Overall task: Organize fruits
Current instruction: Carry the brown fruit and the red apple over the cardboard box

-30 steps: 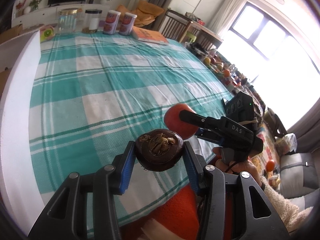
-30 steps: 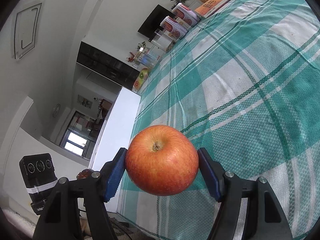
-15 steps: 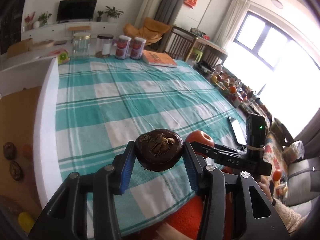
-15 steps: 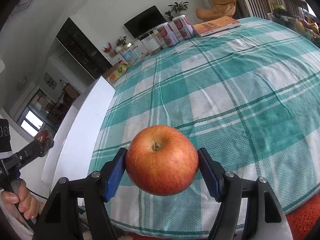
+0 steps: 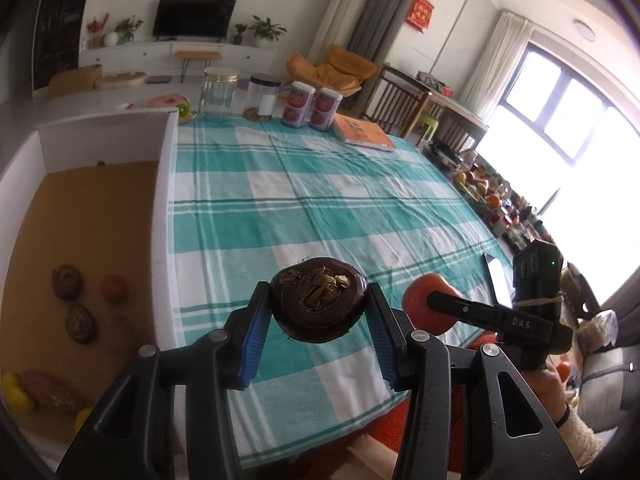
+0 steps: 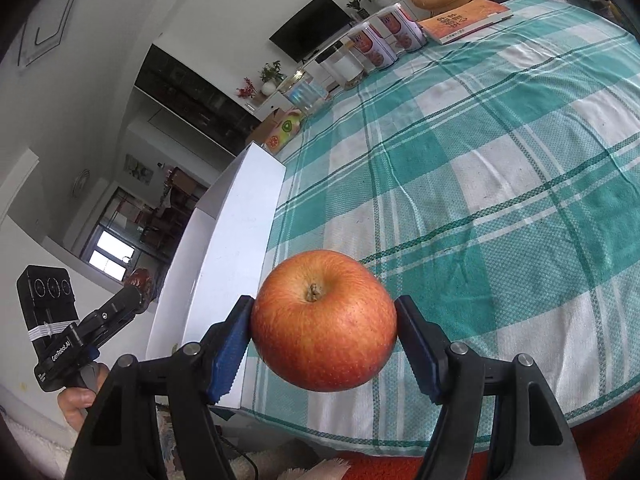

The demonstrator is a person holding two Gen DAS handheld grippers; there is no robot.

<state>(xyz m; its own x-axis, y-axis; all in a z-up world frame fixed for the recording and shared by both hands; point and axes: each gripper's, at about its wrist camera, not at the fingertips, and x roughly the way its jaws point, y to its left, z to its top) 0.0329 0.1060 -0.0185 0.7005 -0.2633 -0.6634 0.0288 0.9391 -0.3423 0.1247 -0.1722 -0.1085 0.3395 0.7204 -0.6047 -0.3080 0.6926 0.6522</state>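
Observation:
My left gripper [image 5: 318, 312] is shut on a dark brown round fruit [image 5: 318, 304] and holds it above the near edge of the checked tablecloth [image 5: 320, 200]. My right gripper [image 6: 324, 324] is shut on a red apple [image 6: 324, 320], also above the near table edge. The apple [image 5: 428, 304] and right gripper show at the right in the left wrist view. A white box [image 5: 168, 200] with a brown floor stands left of the table and holds several fruits, among them two dark ones [image 5: 68, 282] and a small orange one [image 5: 113, 287]. Its white wall [image 6: 224, 272] shows in the right wrist view.
Jars [image 5: 218, 92], two cans [image 5: 312, 106] and an orange book [image 5: 362, 132] stand along the table's far edge. A phone [image 5: 498, 280] lies at the right table edge. More fruit [image 5: 480, 192] lies on a side surface at the right.
Both grippers have swung left toward the white box, each still holding its fruit. The box interior now shows in the left wrist view.

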